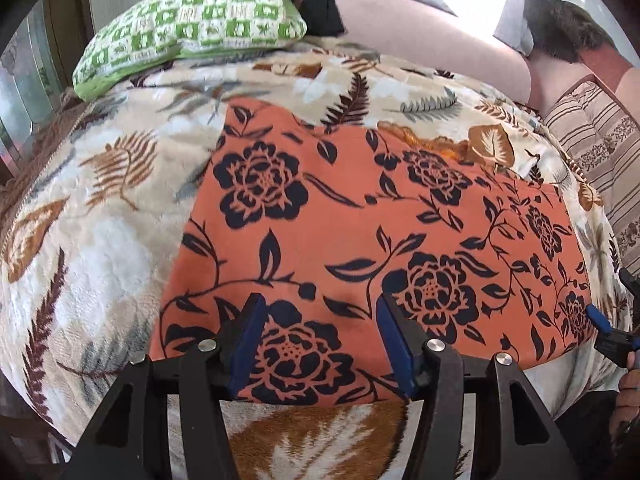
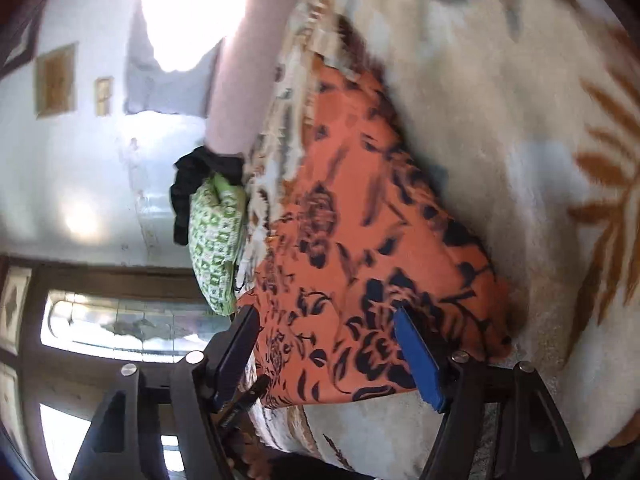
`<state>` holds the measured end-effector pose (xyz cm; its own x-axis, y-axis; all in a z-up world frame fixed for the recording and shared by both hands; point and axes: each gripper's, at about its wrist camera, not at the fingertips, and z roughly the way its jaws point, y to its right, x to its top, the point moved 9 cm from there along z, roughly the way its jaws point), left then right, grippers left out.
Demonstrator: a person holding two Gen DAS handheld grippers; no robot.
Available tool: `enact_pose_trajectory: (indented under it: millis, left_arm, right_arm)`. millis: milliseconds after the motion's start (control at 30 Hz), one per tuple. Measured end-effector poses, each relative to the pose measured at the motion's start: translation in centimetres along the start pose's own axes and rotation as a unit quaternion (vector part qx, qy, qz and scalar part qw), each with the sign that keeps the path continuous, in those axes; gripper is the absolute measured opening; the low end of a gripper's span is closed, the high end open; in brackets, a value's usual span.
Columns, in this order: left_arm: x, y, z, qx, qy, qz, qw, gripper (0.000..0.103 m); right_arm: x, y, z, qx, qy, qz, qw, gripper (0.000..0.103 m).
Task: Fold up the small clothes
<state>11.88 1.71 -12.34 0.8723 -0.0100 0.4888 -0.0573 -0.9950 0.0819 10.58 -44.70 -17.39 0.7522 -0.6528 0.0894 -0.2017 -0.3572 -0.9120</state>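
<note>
1. The orange floral garment (image 1: 360, 240) lies spread nearly flat on the leaf-patterned blanket (image 1: 100, 248), its near hem towards the person and its far edge towards the green checked pillow (image 1: 188, 36).
2. The left gripper (image 1: 318, 344) hangs over the garment's near hem, jaws spread, pinching nothing.
3. The right gripper (image 2: 326, 356) sits at the garment's near right corner, turned on its side, jaws also spread and empty; that view is blurred.
4. To fold cleanly, I would have each gripper take one near corner, catching only the cloth and not the blanket's pile.
5. Both corners should then rise evenly and travel towards the garment's far edge, so the hems meet square.
</note>
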Motion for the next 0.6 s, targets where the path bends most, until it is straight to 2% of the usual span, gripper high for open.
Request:
enact_pose_trajectory:
  millis: [33, 100, 133, 200, 267, 333, 400, 467, 533, 600]
  left_arm:
    - [-0.1, -0.4, 0.3, 0.007, 0.001, -0.002, 1.0, 0.058]
    - [-0.9, -1.4, 1.8, 0.021, -0.025, -0.015, 0.9993, 0.058]
    - [-1.5, -1.9, 2.7, 0.025, -0.045, -0.022, 0.9984, 0.058]
    - [-1.6, -2.0, 2.4, 0.022, -0.032, -0.015, 0.9992, 0.058]
    - [-1.3, -1.7, 1.7, 0.02, -0.027, -0.007, 0.9994, 0.058]
    - [-0.8, -1.3, 0.8, 0.007, -0.007, -0.012, 0.9999, 0.058]
    - [-0.8, -1.5, 0.9, 0.005, -0.005, -0.02, 0.9998, 0.058]
    - [-1.3, -2.3, 2.4, 0.015, -0.028, -0.032, 0.999, 0.058]
    - [-1.5, -2.3, 2.5, 0.015, -0.025, -0.026, 0.9992, 0.058]
    - [-1.3, -1.9, 1.7, 0.012, -0.024, -0.016, 0.9995, 0.058]
  right_arm:
    - [0.1, 0.1, 0.1, -0.003, 0.001, -0.003, 1.0, 0.074]
    - [0.6, 2.4, 0.3, -0.049, 0.005, 0.011, 0.999, 0.074]
    - [0.7, 2.9, 0.2, -0.03, 0.006, 0.031, 0.999, 0.074]
    - [0.6, 2.6, -0.1, -0.029, 0.006, 0.031, 0.999, 0.074]
    - [0.7, 0.7, -0.3, -0.025, 0.003, 0.003, 1.0, 0.074]
    - [1.1, -1.0, -0.2, -0.021, 0.002, -0.024, 0.999, 0.074]
    - [1.9, -1.7, 0.3, -0.024, 0.007, -0.036, 0.999, 0.074]
    - [2.6, -0.9, 1.2, -0.035, 0.008, -0.021, 0.999, 0.074]
    - [2.4, 1.5, 2.4, -0.073, -0.004, 0.0, 0.997, 0.074]
    - [2.4, 1.7, 2.5, -0.065, -0.006, 0.009, 0.998, 0.074]
